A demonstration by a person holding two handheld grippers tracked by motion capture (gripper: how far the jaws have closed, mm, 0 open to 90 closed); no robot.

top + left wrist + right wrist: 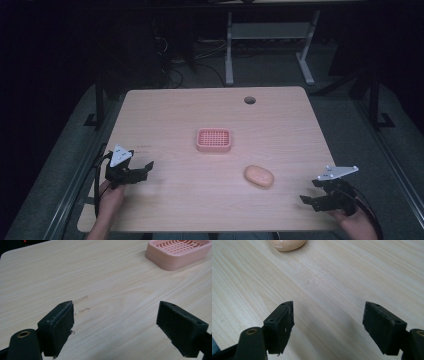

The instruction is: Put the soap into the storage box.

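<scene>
Both tongs, left (pixel 148 165) and right (pixel 306 200), gape wide and empty over the desk (pixel 165 115), the right nearer the peach soap bar (pixel 259 176) lying apart from the pink dish (pixel 214 140); likely hard, light and slick, best pinched across its short flanks.

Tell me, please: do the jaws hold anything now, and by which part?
Nothing is held. Both the left gripper and right gripper are open over bare table.

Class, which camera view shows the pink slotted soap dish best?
The high view: the whole soap dish sits mid-table on the table, unobstructed, near the soap. The left gripper view shows it closer but cropped at the top right corner.
</scene>
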